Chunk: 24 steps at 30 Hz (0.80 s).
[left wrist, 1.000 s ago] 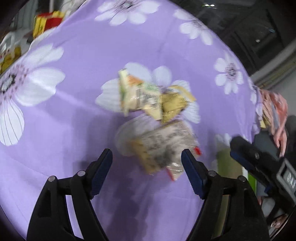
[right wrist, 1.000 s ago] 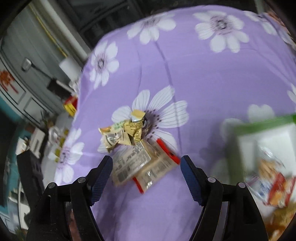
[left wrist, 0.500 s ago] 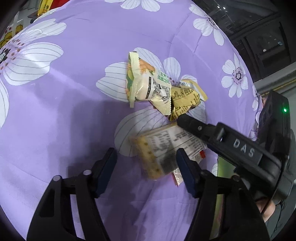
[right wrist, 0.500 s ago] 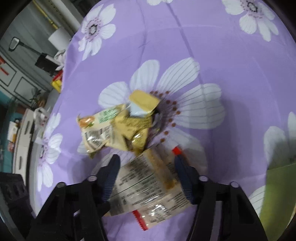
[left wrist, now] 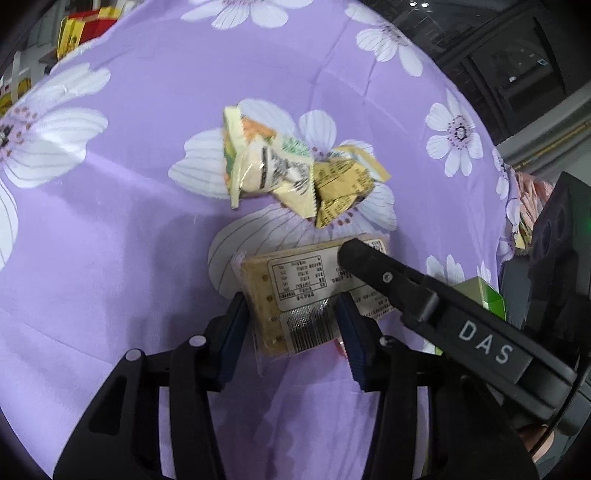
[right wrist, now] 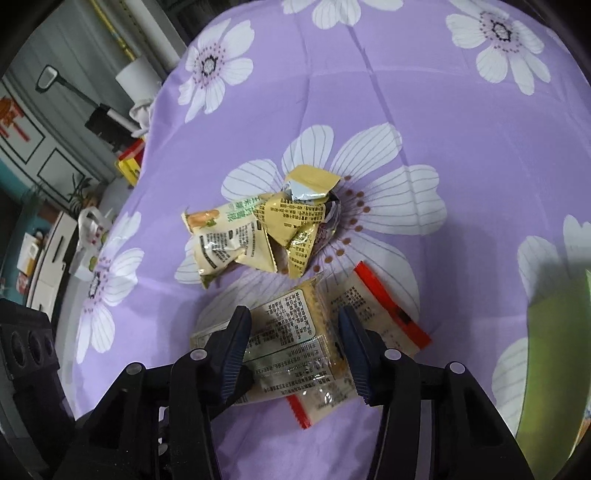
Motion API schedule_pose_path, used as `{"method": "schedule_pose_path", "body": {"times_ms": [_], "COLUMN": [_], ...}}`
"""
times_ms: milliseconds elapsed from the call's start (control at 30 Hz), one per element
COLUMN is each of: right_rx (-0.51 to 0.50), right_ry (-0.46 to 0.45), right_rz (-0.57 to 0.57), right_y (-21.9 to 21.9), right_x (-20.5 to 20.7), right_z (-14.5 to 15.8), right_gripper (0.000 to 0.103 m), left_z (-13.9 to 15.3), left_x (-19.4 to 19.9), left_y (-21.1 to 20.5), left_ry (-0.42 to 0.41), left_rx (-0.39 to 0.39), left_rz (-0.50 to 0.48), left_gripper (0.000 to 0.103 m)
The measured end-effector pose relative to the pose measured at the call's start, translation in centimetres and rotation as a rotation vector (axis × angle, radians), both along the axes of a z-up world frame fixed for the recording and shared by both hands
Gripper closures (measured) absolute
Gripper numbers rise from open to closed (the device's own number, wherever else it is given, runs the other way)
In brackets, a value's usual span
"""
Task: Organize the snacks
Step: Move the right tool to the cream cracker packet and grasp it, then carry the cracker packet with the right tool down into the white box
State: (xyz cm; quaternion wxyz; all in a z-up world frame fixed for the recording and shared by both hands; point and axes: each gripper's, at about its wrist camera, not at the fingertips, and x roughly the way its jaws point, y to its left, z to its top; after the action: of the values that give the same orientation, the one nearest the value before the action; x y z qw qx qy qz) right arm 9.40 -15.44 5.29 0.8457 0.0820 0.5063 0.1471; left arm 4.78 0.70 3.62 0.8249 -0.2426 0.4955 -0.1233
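Note:
A clear-wrapped cracker pack (left wrist: 295, 295) lies on the purple flowered cloth (left wrist: 129, 221), on top of a red-edged pack (right wrist: 384, 314). My left gripper (left wrist: 291, 325) is partly closed with its pads at both sides of one end of the cracker pack. My right gripper (right wrist: 295, 339) straddles the other end (right wrist: 291, 332) the same way; its finger (left wrist: 424, 291) crosses the left wrist view. Whether the pads press the pack I cannot tell. Beyond lies a heap of small yellow and green snack packets (left wrist: 291, 177), also in the right wrist view (right wrist: 266, 232).
A green-rimmed box (right wrist: 554, 350) stands at the right edge of the right wrist view, also in the left wrist view (left wrist: 484, 295). Pink packets (left wrist: 532, 199) lie at the cloth's far right. Yellow and red boxes (left wrist: 81, 26) sit beyond the cloth's far left edge.
Both grippers have moved down and forward onto the cracker pack and their jaws have narrowed around its two ends. The right gripper has come into the left wrist view.

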Motion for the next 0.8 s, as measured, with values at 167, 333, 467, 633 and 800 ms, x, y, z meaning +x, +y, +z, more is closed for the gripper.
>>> {"method": "schedule_pose_path", "body": {"times_ms": [167, 333, 467, 633, 800], "right_rx": [0.017, 0.061, 0.062, 0.034, 0.001], "right_ry": [-0.056, -0.099, -0.137, -0.200, -0.254], "right_rz": [-0.035, -0.078, -0.106, -0.149, -0.189], "right_y": [-0.6, -1.5, -1.9, -2.5, -3.6], "right_x": [-1.5, -3.5, -4.8, -6.3, -7.5], "right_z": [1.6, 3.2, 4.2, 6.3, 8.5], "right_gripper": [0.050, 0.050, 0.050, 0.050, 0.050], "left_z": [1.7, 3.4, 4.5, 6.1, 7.9], "left_x": [-1.0, -2.2, -3.0, -3.5, -4.3], "left_y": [-0.5, -1.0, -1.8, -2.7, -3.9], "left_ry": [-0.088, -0.180, -0.233, -0.298, -0.342], "left_rx": [0.018, 0.059, 0.066, 0.028, 0.001], "left_rz": [-0.030, -0.045, -0.072, -0.112, -0.148], "left_gripper": [0.056, 0.054, 0.054, 0.054, 0.054]}}
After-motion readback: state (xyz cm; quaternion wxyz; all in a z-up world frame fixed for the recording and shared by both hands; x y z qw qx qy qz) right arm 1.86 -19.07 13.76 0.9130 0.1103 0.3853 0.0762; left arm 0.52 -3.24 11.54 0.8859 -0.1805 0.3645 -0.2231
